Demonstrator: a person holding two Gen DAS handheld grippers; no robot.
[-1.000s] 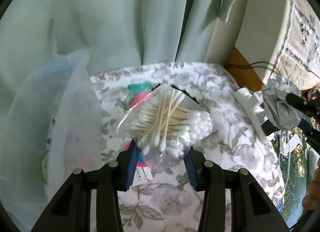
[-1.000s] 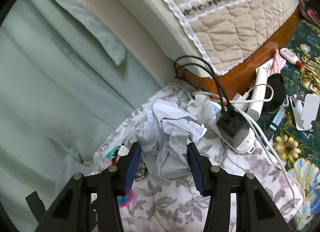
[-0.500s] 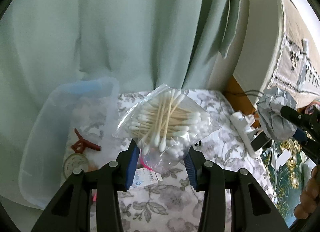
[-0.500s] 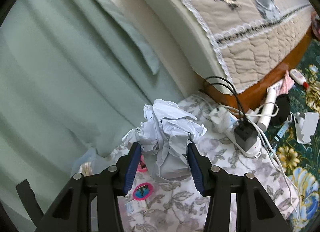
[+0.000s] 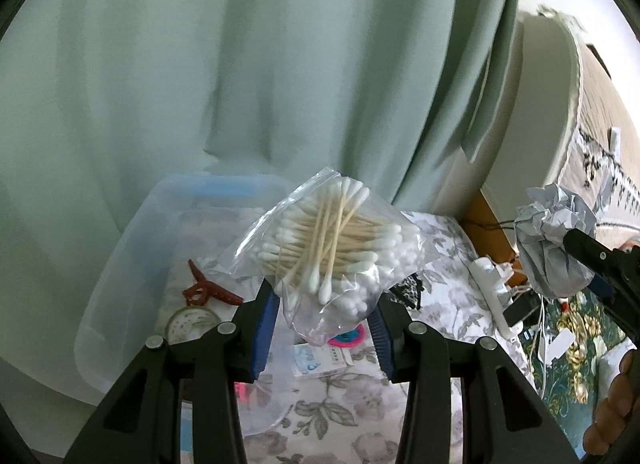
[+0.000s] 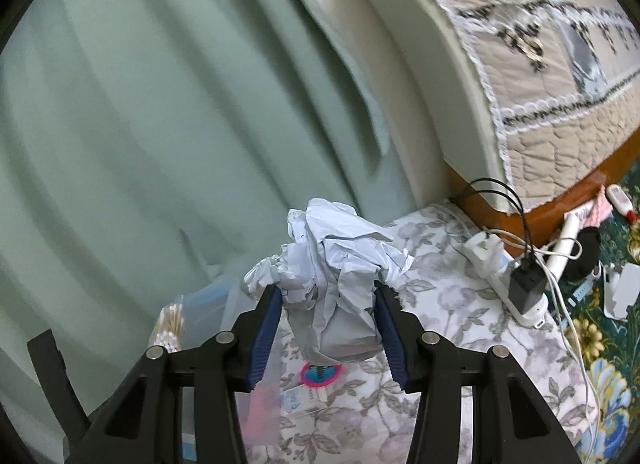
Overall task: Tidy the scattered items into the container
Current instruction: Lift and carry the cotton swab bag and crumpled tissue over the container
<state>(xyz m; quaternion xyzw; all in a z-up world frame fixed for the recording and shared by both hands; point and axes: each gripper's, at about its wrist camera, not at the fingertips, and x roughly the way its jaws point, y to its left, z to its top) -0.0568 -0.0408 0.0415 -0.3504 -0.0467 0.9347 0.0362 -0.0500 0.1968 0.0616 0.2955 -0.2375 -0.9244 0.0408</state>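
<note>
Pale green curtain [image 5: 248,64] across the upper frame. Clear plastic container [image 5: 120,288] at lower left on the floral cloth [image 5: 448,304], with a red clip [image 5: 208,290] inside. Left gripper [image 5: 324,328] clamped on a bag of cotton swabs [image 5: 332,248], raised beside the container. Right gripper [image 6: 328,328] clamped on crumpled paper [image 6: 332,284], mid-frame above the cloth. Pink round item [image 6: 320,374] below.

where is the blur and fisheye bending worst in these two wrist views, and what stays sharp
Left wrist view: the bag of cotton swabs is crisp, the curtain soft, the bed edge smeared and curved toward the black corners. Right wrist view: the crumpled paper is sharp, the quilt streaked with blur, the curtain folds bowed.
</note>
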